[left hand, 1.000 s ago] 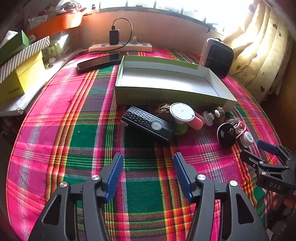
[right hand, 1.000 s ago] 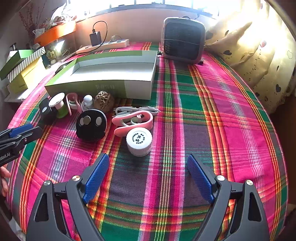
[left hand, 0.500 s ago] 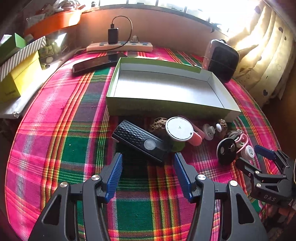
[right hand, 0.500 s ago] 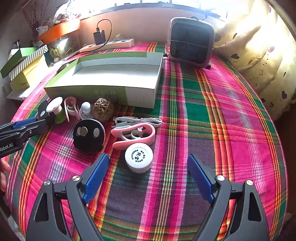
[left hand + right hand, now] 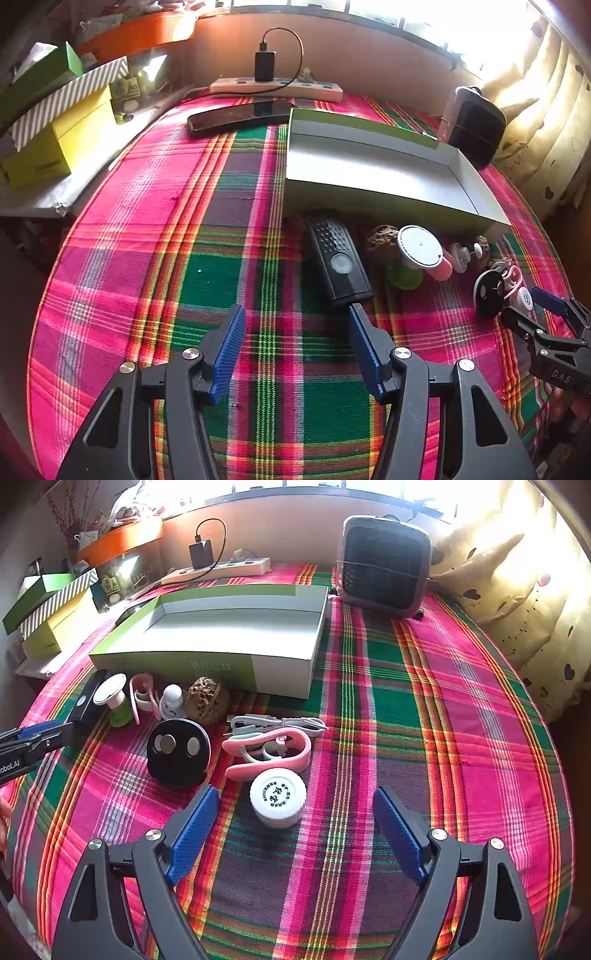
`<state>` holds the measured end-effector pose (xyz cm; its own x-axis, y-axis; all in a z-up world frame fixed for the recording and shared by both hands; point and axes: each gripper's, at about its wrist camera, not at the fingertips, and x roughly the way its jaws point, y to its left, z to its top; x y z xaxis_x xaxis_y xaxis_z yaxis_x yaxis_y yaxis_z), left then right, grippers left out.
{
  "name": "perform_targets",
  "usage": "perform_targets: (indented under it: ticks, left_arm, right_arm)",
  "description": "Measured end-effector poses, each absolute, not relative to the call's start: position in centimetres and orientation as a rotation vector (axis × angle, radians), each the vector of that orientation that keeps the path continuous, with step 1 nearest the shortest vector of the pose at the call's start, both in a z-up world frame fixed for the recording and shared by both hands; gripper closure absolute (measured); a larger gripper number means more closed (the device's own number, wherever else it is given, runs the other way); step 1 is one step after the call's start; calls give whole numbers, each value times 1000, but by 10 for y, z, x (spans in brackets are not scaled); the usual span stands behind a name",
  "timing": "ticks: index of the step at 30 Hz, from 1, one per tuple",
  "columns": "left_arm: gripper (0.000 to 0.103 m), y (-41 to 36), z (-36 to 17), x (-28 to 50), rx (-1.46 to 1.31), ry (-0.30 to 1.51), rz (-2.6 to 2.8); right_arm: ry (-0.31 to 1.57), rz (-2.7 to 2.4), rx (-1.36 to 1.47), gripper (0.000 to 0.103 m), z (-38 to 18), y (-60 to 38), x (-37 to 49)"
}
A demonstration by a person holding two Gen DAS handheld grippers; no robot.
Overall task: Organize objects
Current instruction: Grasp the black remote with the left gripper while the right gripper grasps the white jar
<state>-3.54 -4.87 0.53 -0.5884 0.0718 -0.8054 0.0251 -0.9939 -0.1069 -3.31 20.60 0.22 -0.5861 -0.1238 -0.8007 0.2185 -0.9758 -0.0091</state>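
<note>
one box, two walnuts, one white cap, one black disc.

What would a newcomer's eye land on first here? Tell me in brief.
Probably the loud pink-and-green plaid tablecloth under everything, then the big open green-and-white box, empty, at the middle. In front of the box lies a row of small things: a black remote, a black disc, a pink clip and a white jar just ahead of the open right gripper.
</note>
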Motion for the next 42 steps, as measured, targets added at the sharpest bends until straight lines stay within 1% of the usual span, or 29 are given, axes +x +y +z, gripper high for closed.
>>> perform_targets:
  ticks: [6,8,12,14,18,20,24,29,39,42]
  left_arm:
    - [47,-63,5,-32,-1427,-186,2796]
    - [47,-64,7,-32,-1418,-208,2780]
    - [47,-58,15,-29,-1357,-223,2758]
    - [47,-54,19,-30,-1327,-217,2748]
    - [47,-46,20,-38,-1328,-216,2713]
    - [47,-42,18,-42,-1332,-200,2708]
    - [47,-38,15,-51,-1347,-185,2709]
    - [47,-36,11,-60,-1371,-130,2720]
    - [48,-36,7,-73,-1369,-131,2705]
    - [52,-36,7,-74,-1367,-124,2710]
  right_arm:
    - [149,-2647,1313,29,3,208,-33]
    - [146,-2652,1309,34,4,209,-32]
    - [140,-2656,1306,38,4,211,-32]
    - [139,-2660,1303,43,4,212,-33]
    - [140,-2661,1300,48,5,211,-33]
    - [143,-2658,1296,55,5,210,-34]
    - [151,-2648,1291,62,5,207,-34]
    - [158,-2640,1286,74,5,204,-35]
    - [158,-2643,1289,74,6,202,-38]
    - [154,-2643,1293,74,6,203,-38]
